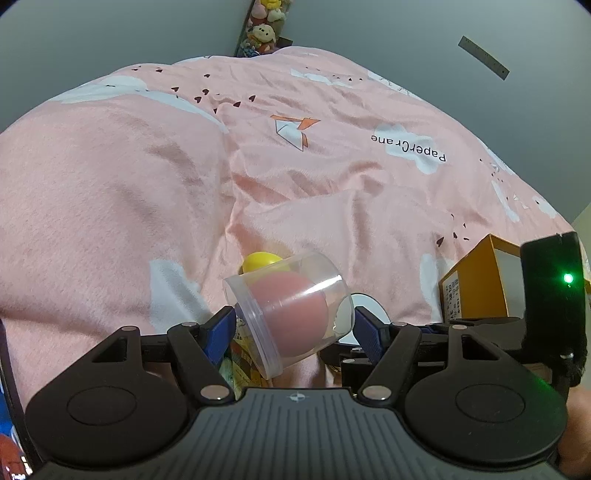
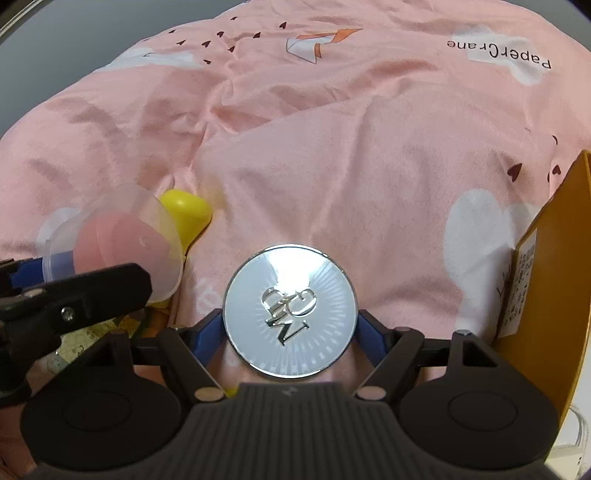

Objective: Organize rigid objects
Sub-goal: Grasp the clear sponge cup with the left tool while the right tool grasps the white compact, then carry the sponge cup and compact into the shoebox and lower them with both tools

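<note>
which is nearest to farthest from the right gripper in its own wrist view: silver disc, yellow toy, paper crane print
1. silver disc: gripped between the right gripper jaws.
2. yellow toy: ahead-left on the pink bedding, partly behind the clear container.
3. paper crane print: far up the bedding, top centre.

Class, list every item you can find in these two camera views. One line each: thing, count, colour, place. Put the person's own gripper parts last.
clear plastic jar: 1, transparent with a pink rounded item inside, tilted, held between the left fingers
round compact: 1, silver with raised letters on the lid, between the right fingers
yellow object: 1, yellow, on the bedcover behind the jar
box: 1, orange with a white label, at the right edge
bedcover: 1, pink with white clouds, dark hearts and "PaperCrane" print, under everything
plush toys: several, mixed colours, far behind the bed
left gripper: 1, black with blue fingers
right gripper: 1, black with blue fingers
</note>
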Demonstrator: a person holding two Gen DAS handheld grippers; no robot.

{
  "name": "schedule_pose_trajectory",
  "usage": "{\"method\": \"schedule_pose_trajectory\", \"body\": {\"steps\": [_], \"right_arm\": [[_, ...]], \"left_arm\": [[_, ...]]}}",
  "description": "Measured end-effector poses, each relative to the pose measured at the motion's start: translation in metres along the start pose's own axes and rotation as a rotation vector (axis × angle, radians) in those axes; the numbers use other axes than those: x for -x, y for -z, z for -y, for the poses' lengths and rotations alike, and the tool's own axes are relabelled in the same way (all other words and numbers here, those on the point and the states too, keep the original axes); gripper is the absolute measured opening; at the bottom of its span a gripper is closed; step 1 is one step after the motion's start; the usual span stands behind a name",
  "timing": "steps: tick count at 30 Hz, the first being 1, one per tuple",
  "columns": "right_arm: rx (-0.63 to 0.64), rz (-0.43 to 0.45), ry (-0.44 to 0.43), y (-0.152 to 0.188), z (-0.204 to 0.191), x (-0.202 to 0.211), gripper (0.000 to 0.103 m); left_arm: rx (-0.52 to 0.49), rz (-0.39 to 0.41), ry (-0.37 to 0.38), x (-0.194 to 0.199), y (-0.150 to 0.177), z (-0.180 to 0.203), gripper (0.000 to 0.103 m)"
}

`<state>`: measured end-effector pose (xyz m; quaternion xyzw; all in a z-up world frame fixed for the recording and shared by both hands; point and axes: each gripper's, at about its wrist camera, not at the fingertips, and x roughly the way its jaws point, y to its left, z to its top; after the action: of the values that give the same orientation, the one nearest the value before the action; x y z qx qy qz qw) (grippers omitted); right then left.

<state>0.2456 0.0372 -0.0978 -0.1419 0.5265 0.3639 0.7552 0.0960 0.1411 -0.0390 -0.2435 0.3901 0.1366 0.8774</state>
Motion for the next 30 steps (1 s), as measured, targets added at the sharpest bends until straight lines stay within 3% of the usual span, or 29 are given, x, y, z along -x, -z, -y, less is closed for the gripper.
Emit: {"method": "schedule_pose_trajectory", "body": {"steps": [10, 19, 30], "right_arm": [[0.038, 0.091, 0.017, 0.016, 0.001, 0.049, 0.074], [0.067, 0.266, 0.055, 0.030, 0.012, 0.133, 0.074], [-0.017, 0.306, 0.212, 0.062, 0.075, 0.196, 0.074]], "left_arm": [[0.007, 0.062, 0.037, 0.025, 0.001, 0.011, 0.079], [-0.027, 0.115, 0.104, 0.050, 0.001, 0.039, 0.079], [-0.228, 0.110, 0.265, 0.048, 0.005, 0.125, 0.079]]}}
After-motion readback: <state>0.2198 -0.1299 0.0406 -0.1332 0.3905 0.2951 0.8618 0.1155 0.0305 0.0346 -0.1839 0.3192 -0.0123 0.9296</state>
